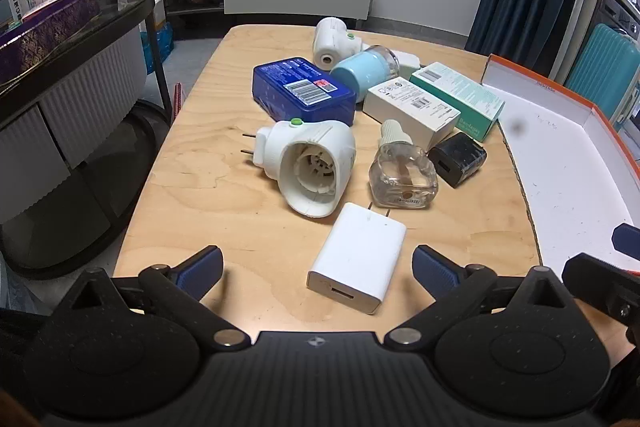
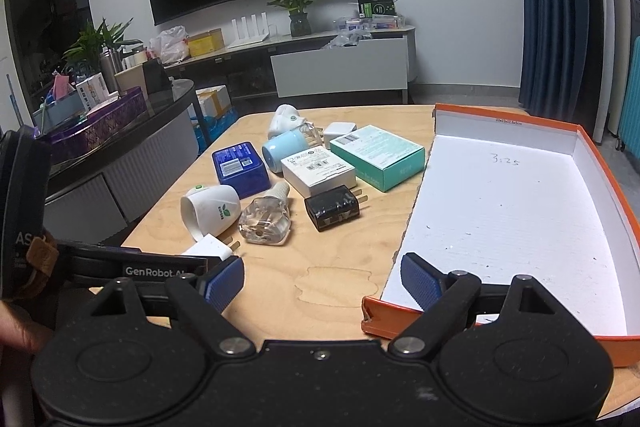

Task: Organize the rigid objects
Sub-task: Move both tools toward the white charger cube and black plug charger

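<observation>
The white USB charger (image 1: 357, 262) lies flat on the wooden table (image 1: 208, 187), right between the spread fingers of the left gripper (image 1: 318, 269), which hangs released and touches nothing. Just beyond the charger sits a white plug-in diffuser (image 1: 310, 167) on its side, and beside that a clear glass refill bottle (image 1: 402, 167) and a black charger cube (image 1: 458, 158). Further back lie a blue box (image 1: 304, 91), a white carton (image 1: 412, 109), a teal carton (image 1: 458, 95), a light-blue cylinder (image 1: 362, 73), perhaps a cap or cup, and a second white diffuser (image 1: 332, 41). On the right, the right gripper (image 2: 322, 285) is also released, empty, one fingertip (image 2: 420, 281) over the near corner of the orange-rimmed box lid (image 2: 600, 163), whose white inside is bare.
</observation>
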Available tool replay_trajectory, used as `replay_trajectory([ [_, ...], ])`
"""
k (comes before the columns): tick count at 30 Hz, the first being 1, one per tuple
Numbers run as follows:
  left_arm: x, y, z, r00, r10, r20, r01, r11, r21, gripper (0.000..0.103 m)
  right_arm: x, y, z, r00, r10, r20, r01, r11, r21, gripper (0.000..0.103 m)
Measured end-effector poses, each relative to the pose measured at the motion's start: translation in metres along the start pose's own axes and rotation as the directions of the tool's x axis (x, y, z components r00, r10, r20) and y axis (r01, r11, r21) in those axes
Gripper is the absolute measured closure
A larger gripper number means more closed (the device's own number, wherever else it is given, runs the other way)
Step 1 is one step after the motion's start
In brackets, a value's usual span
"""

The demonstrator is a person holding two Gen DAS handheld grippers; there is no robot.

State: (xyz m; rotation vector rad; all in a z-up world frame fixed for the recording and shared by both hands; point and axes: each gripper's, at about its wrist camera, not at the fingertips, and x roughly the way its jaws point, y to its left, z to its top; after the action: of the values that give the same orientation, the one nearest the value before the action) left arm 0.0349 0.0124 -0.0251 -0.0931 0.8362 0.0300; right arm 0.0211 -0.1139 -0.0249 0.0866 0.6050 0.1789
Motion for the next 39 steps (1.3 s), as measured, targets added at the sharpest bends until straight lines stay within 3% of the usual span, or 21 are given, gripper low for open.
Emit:
replay_trajectory([
  [39,0.015,-0.004,0.002,0.999,-0.032,-0.014,0.032,0.999,0.027,0.013,0.014,-0.003,-0.003,0.999,0.002,-0.04,-0.002,1.0,0.001,0.003],
])
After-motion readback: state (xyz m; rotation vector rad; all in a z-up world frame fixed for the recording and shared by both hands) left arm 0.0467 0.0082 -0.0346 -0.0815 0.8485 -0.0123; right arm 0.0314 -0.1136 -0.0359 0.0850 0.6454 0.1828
